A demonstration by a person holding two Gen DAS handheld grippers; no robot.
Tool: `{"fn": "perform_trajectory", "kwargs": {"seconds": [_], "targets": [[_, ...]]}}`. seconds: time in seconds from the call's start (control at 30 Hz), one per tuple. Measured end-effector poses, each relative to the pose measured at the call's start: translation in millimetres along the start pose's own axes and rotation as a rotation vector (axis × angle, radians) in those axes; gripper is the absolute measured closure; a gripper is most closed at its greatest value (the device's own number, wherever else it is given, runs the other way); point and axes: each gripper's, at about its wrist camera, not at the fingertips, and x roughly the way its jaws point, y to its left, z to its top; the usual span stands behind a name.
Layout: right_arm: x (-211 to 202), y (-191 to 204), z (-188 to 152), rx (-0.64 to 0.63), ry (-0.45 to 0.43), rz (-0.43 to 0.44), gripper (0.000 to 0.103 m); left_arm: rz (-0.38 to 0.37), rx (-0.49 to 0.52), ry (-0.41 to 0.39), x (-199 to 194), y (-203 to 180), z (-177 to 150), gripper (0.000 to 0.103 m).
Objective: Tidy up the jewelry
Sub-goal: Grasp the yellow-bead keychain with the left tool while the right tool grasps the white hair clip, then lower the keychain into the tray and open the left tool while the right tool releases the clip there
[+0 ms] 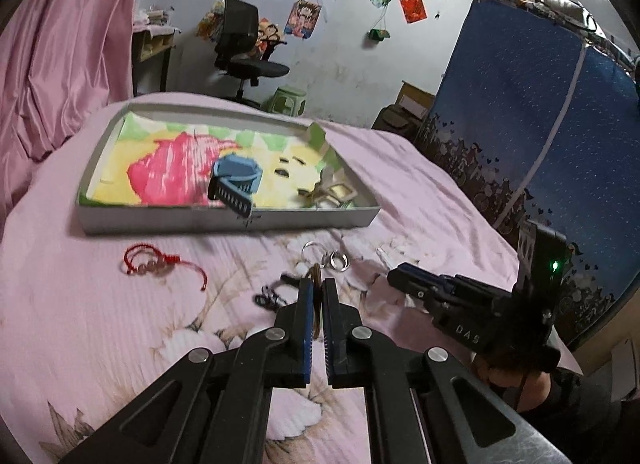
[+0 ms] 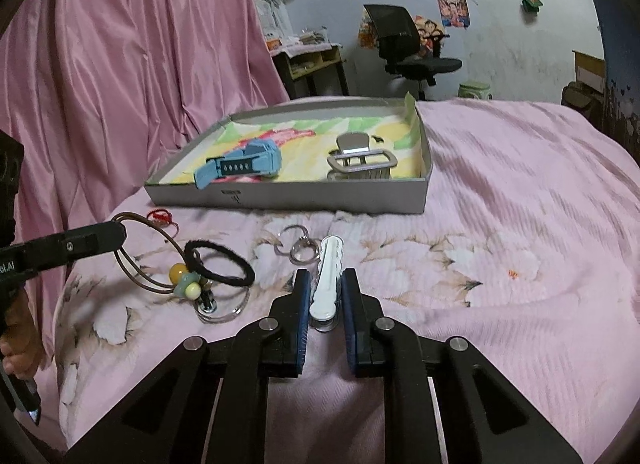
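My left claw (image 2: 120, 230) is clamped on a brown cord bracelet (image 2: 156, 264) whose beads dangle by the black hair tie (image 2: 220, 262) on the pink bedspread (image 2: 500, 244). My right claw (image 2: 325, 284) sits apart, straddling the white hair clip (image 2: 329, 276) without squeezing it. Beyond, the shallow box (image 2: 288, 198) holds a blue watch (image 2: 240, 166) and, further right, a grey claw clip (image 2: 360, 160).

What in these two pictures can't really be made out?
- Left wrist view: the brown cord in the left tool is mostly hidden by its pads.
- Left wrist view: the hair claw in the box is blurred.
- Right wrist view: the red string bracelet sits half behind the left tool's tip.
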Motion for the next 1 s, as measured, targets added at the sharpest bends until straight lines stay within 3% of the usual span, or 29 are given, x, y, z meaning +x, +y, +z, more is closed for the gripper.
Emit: {"fn": "perform_trajectory", "kwargs": {"seconds": [0.3, 0.57, 1.0], "targets": [[-8.8, 2.6, 11.7, -0.022, -0.086, 0.013, 0.089, 0.0, 0.017, -0.077, -13.3, -3.9, 21.1, 0.098], [-4.8, 5.7, 19.0, -0.038, -0.104, 0.011, 0.089, -0.009, 0.041, -0.092, -12.0, -10.0, 30.7, 0.098], [-3.9, 5.7, 20.2, -0.041, -0.1, 0.011, 0.089, 0.051, -0.02, 0.072, 17.1, 15.5, -0.7, 0.098]]}}
